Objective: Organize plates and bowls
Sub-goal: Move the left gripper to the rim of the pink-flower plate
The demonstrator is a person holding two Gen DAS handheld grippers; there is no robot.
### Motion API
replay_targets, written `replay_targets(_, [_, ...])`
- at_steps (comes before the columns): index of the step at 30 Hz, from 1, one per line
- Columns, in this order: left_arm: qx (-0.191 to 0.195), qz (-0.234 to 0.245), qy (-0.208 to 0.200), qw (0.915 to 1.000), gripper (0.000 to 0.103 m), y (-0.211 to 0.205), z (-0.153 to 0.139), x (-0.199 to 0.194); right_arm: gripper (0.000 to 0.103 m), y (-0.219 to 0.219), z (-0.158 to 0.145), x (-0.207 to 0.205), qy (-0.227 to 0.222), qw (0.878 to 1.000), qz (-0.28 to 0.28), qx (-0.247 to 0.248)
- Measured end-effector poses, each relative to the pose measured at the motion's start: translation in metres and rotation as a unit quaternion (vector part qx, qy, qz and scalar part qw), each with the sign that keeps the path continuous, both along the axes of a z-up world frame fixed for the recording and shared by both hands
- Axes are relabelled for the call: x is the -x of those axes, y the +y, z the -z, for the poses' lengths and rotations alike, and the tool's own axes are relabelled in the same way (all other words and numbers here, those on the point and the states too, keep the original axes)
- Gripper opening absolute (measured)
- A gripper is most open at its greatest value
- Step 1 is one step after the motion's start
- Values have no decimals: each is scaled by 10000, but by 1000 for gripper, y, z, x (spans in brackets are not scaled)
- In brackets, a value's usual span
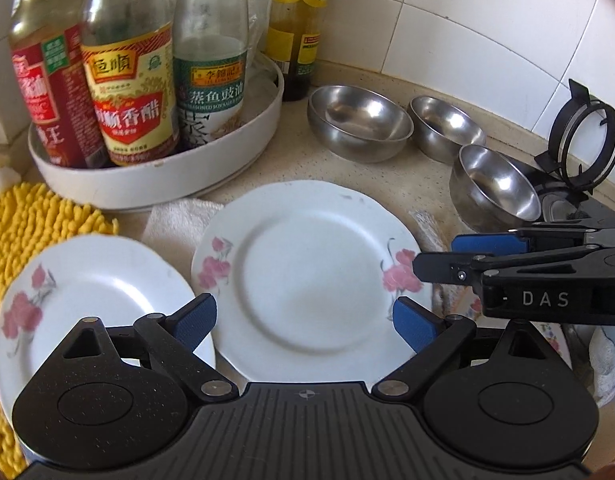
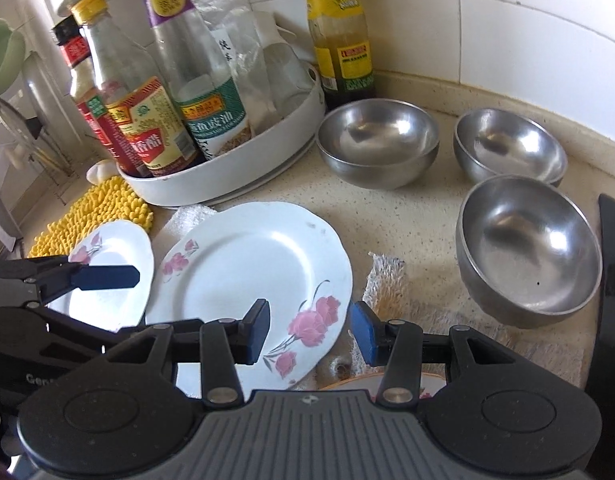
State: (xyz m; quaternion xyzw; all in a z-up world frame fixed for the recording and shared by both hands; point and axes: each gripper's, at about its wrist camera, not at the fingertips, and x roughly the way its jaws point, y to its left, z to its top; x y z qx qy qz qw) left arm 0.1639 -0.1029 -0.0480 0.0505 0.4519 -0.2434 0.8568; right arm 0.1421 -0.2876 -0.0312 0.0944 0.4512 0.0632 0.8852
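Observation:
Two white plates with pink flowers lie on the counter: a larger one [image 1: 307, 276] [image 2: 251, 280] and a smaller one [image 1: 87, 300] [image 2: 111, 268] to its left. Three steel bowls stand behind: a stacked pair [image 1: 359, 120] [image 2: 377, 140], one at the back right [image 1: 447, 126] [image 2: 509, 144], one nearer [image 1: 495, 188] [image 2: 529, 248]. My left gripper [image 1: 305, 322] is open above the larger plate's near side, empty. My right gripper [image 2: 311, 330] is open over that plate's right rim, empty; it also shows in the left wrist view [image 1: 435, 256].
A white round tray [image 1: 155, 176] [image 2: 243, 176] of sauce bottles stands at the back left, a dark bottle [image 1: 295, 40] [image 2: 343, 40] beside it. A yellow chenille mat [image 1: 31, 224] [image 2: 95, 208] lies left. White cloths [image 2: 391, 284] lie under the plates. A stove ring [image 1: 583, 144] is at right.

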Motion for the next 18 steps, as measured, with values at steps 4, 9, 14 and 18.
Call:
replay_targets(4, [-43, 117, 12, 9999, 98, -1, 4, -12, 52, 0, 5, -4, 98, 9999, 122, -55])
replay_targets(9, [-131, 272, 81, 9995, 98, -2, 11, -26, 52, -2, 17, -12, 289, 9988, 300, -276])
replay_targets(14, [-210, 389, 200, 9988, 98, -3, 20, -40, 52, -1, 26, -16, 458, 9976, 393, -345])
replay_targets(18, [-254, 519, 142, 9982, 101, -5, 24, -47, 52, -1, 30, -19, 549, 9965, 448, -436])
